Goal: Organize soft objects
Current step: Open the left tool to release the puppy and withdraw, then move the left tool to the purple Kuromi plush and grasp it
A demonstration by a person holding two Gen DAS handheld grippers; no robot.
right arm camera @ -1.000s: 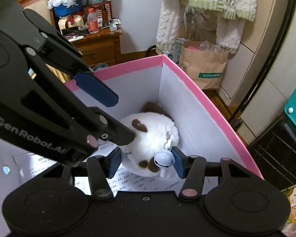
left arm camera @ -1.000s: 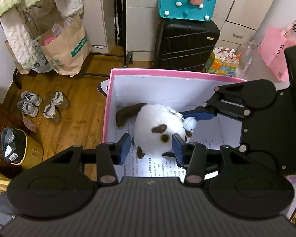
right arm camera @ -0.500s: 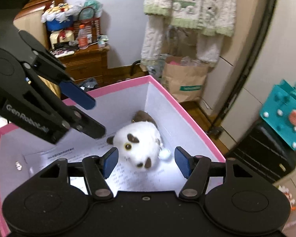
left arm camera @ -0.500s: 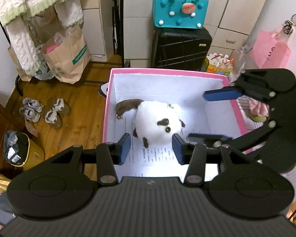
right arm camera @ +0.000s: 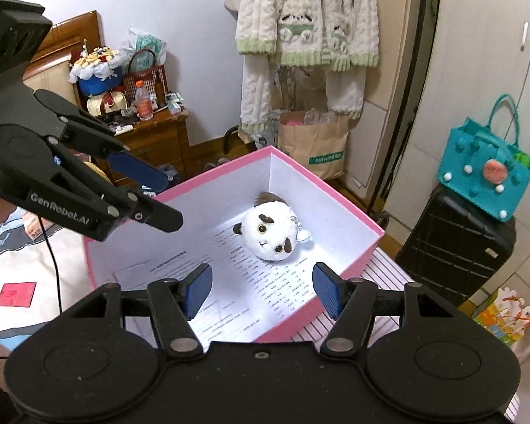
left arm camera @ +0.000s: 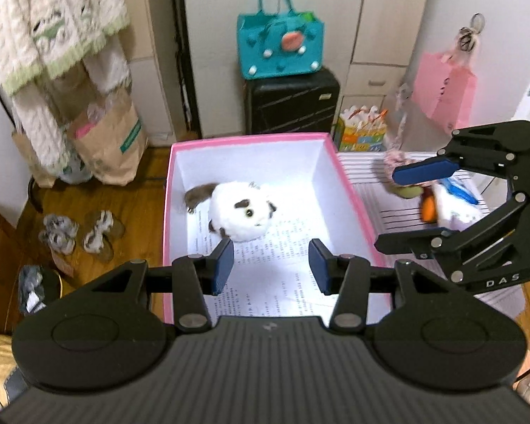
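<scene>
A white plush toy with brown patches (left arm camera: 242,215) lies inside the pink box (left arm camera: 251,138), on printed paper; it also shows in the right wrist view (right arm camera: 270,235) inside the box (right arm camera: 342,198). My left gripper (left arm camera: 271,270) is open and empty above the box's near end. My right gripper (right arm camera: 261,291) is open and empty, raised above the box; it shows in the left wrist view (left arm camera: 402,208) off to the right. More soft toys (left arm camera: 445,205) lie on the striped surface to the right of the box.
A black suitcase (left arm camera: 293,102) with a teal bag (left arm camera: 281,47) stands behind the box. A paper bag (left arm camera: 106,141) and slippers (left arm camera: 77,233) sit on the wooden floor at left. Knitted clothes (right arm camera: 304,28) hang on a rack. A wooden cabinet (right arm camera: 152,137) stands far left.
Both grippers rose and pulled back from the plush toy. The right gripper moved out of the box to the right. The toy stays lying in the box.
</scene>
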